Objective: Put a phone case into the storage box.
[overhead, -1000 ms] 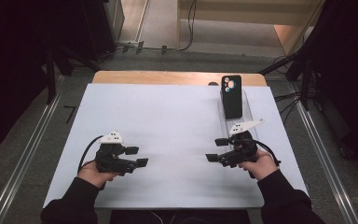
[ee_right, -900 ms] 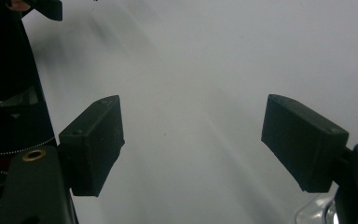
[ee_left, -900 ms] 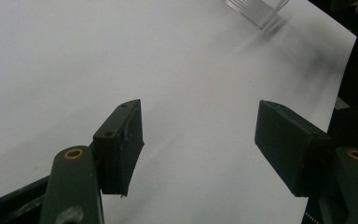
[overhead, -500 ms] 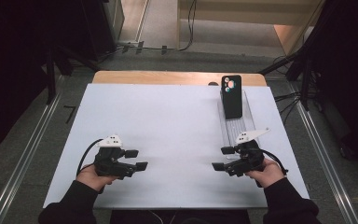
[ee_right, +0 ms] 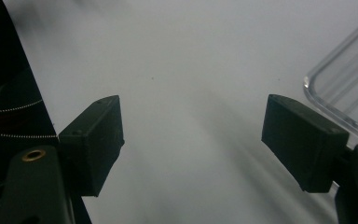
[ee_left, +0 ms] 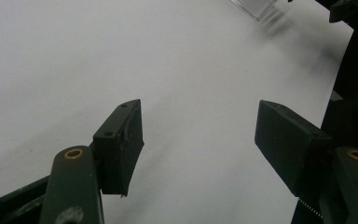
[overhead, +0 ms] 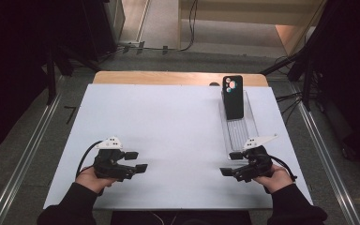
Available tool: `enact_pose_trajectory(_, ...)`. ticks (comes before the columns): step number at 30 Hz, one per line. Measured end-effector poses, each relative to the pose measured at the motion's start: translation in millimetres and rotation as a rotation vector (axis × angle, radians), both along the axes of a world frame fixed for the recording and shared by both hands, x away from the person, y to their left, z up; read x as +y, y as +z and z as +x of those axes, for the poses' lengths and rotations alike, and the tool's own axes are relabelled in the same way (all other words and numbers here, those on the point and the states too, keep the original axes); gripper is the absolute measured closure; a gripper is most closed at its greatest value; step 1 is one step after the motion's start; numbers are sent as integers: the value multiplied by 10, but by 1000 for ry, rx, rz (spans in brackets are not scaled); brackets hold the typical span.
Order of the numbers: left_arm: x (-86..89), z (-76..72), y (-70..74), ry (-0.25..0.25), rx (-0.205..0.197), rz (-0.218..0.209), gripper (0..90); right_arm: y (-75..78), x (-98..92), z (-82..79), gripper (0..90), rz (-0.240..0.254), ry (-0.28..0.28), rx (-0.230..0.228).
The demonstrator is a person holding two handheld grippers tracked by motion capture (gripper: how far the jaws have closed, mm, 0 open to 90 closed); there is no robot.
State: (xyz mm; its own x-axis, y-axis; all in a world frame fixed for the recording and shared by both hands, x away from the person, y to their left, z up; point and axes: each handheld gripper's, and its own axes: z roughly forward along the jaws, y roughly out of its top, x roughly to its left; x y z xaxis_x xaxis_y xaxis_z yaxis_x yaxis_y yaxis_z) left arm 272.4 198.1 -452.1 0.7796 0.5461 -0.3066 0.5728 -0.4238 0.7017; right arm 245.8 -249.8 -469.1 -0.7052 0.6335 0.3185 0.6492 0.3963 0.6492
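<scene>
Left claw (overhead: 138,161) released over bare white desk (overhead: 168,126), nothing between its jaws. Right claw (overhead: 228,164) likewise released and empty, just beside the near end of the clear tray (overhead: 240,131). Phone (overhead: 232,97) propped upright at the tray's far end: probably rigid, smooth, slippery and breakable, best pinched across its long edges, low down.

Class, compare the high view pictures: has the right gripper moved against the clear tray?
Yes. The right gripper has drawn back toward the person, from beside the clear tray to just past its near end.
</scene>
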Motion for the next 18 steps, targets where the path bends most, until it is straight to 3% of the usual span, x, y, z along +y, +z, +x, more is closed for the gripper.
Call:
enact_pose_trajectory(11,21,-4,-14,6,1,-2,329,-54,-165,-15,189,-7,-49,16)
enact_pose_trajectory(18,25,5,-24,5,3,-1,329,-82,-163,-11,188,-14,-26,15)
